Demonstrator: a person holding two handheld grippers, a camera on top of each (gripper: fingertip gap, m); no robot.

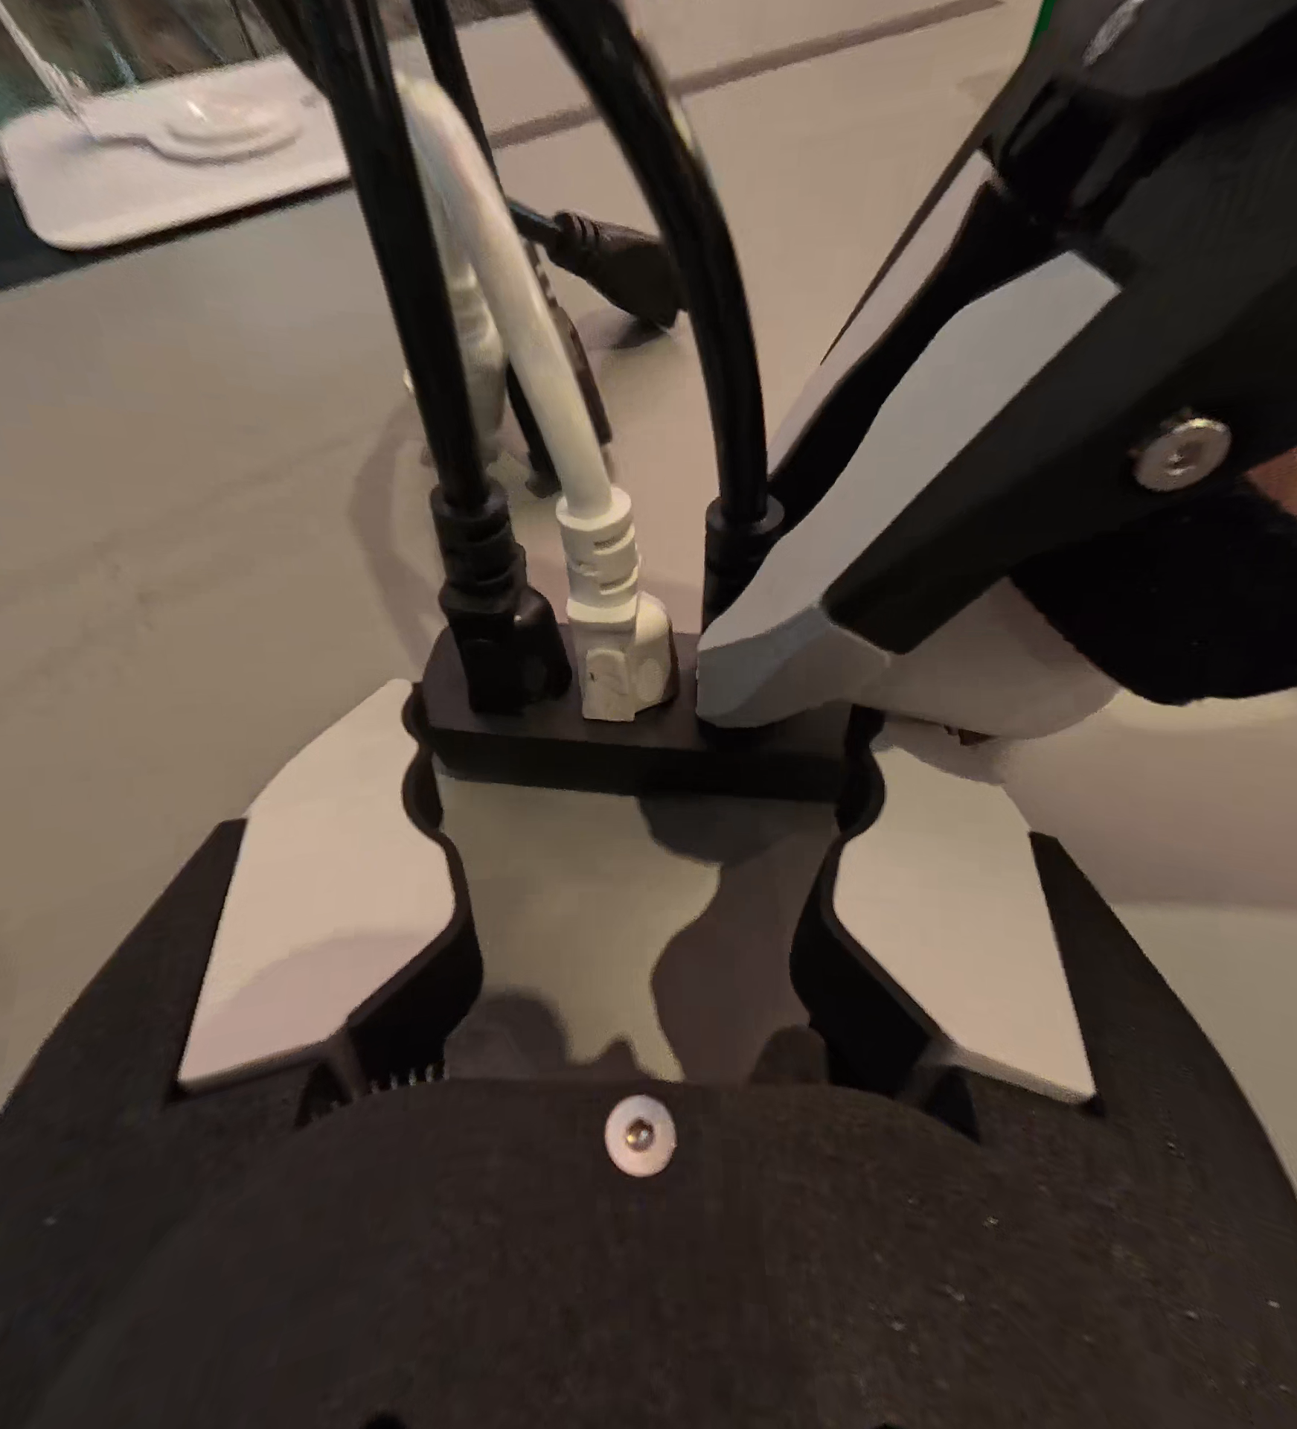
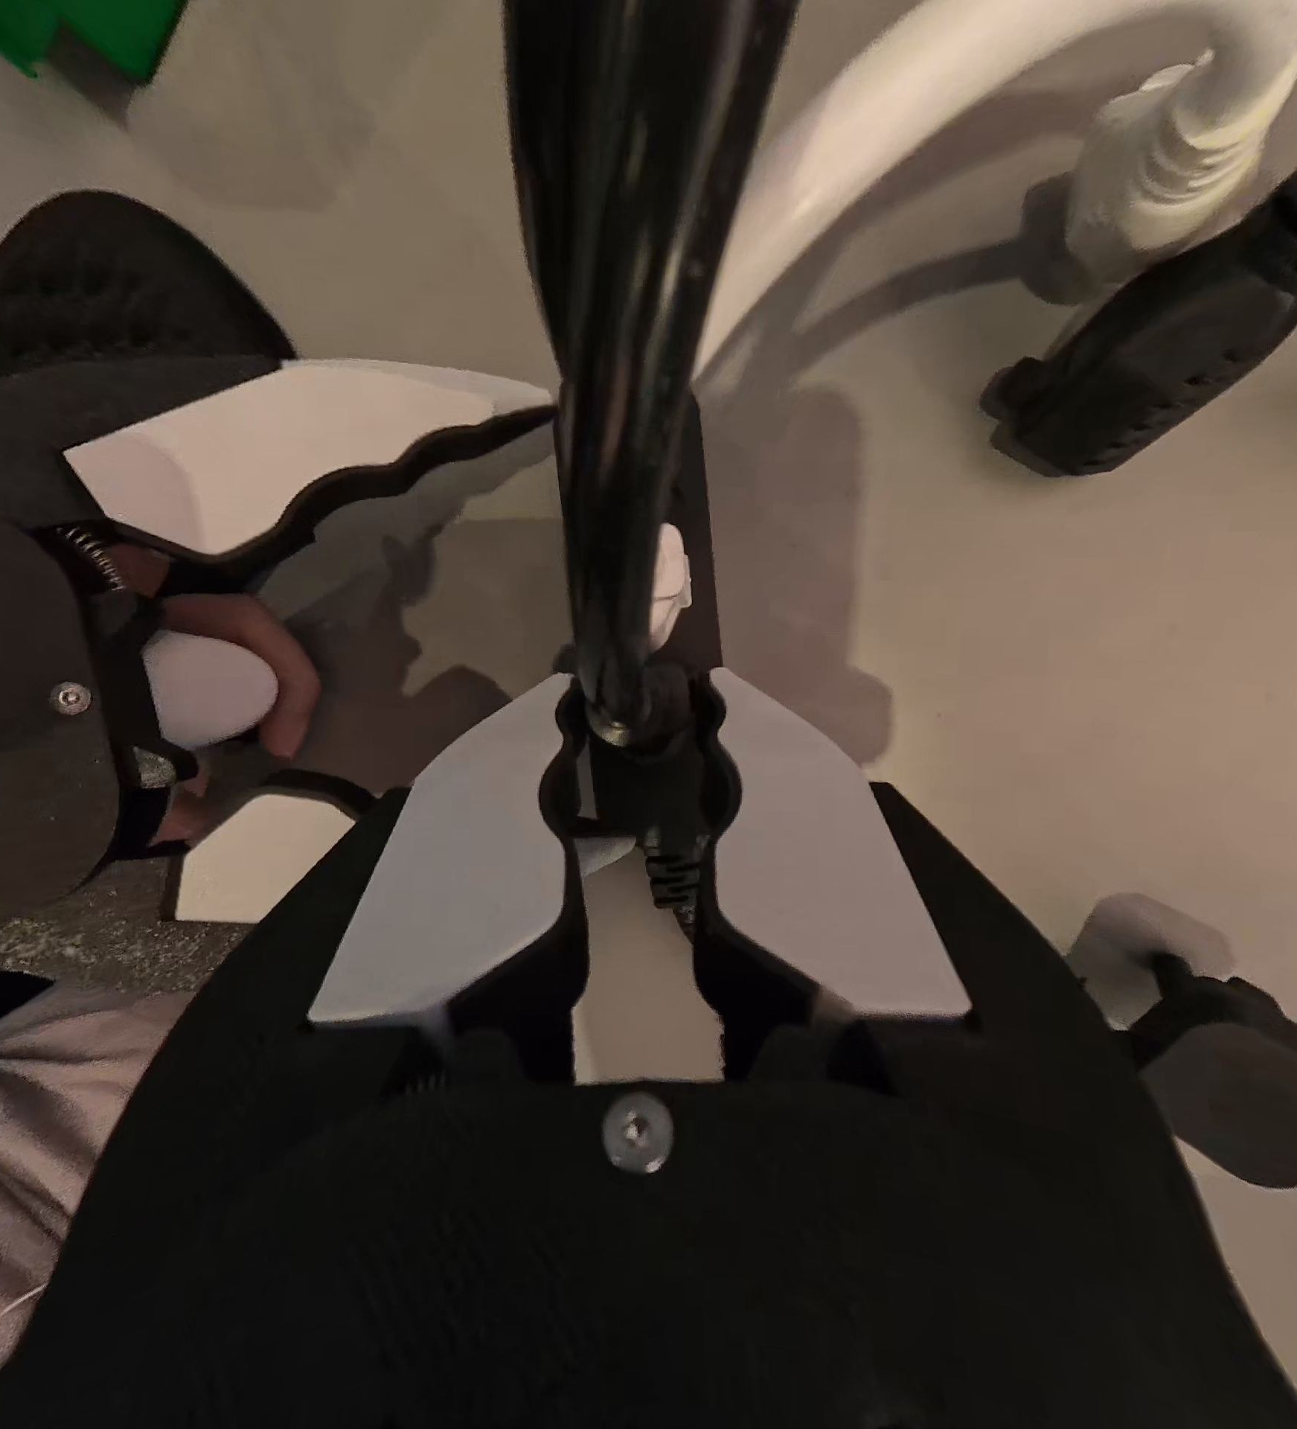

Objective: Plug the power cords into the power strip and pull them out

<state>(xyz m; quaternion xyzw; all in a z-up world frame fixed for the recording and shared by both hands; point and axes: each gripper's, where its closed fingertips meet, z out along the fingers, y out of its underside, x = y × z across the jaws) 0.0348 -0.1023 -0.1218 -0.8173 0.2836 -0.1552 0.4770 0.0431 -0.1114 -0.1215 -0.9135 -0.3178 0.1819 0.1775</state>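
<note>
A black power strip (image 1: 591, 746) sits on the grey table, and my left gripper (image 1: 637, 773) is shut on it, one finger at each end. A black plug (image 1: 502, 642) and a white plug (image 1: 622, 665) stand plugged into it. A third black plug (image 2: 641, 762) sits at the strip's right end, partly hidden in the left wrist view. My right gripper (image 2: 641, 719) comes down from above and is shut on this third plug; its cord (image 2: 614, 309) runs upward. The right gripper also shows in the left wrist view (image 1: 753, 688).
Loose plugs lie on the table: a black one (image 2: 1140, 371), a white one (image 2: 1171, 170) and another black one (image 2: 1248, 1082). A white tray (image 1: 166, 155) lies at the back left. A green object (image 2: 73, 31) is at the top left corner. My left and right fingertips are right by each other.
</note>
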